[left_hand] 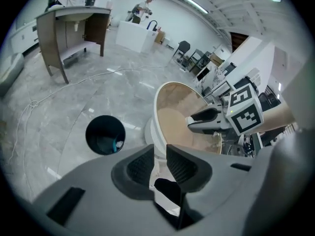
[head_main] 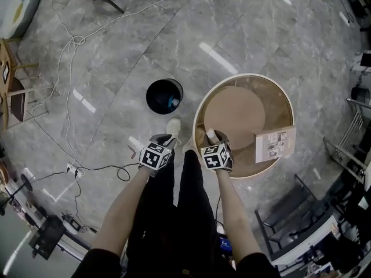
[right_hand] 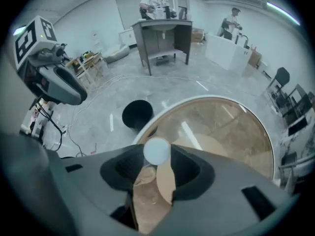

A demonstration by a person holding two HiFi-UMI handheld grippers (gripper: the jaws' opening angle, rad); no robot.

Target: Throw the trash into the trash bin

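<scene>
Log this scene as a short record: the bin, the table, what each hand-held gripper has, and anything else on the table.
trash bin: black, round, open, on the floor left of the table, some items inside
table: round, clear top over a wooden base
right hand-held gripper: over the table's near edge, shut on a white ball
left hand-held gripper: over the floor near the bin; something white in its narrow gap, grip unclear
cardboard box: labelled, at the table's right edge

Floor (head_main: 243,33): polished grey marble-pattern tiles, reflecting the ceiling strip lights (left_hand: 194,4). A white cable (head_main: 69,45) trails loosely across it. Dark wooden desk (right_hand: 162,36) and white counter (right_hand: 229,55) stand at the far side. Office chairs (left_hand: 183,48) are grouped nearby.
</scene>
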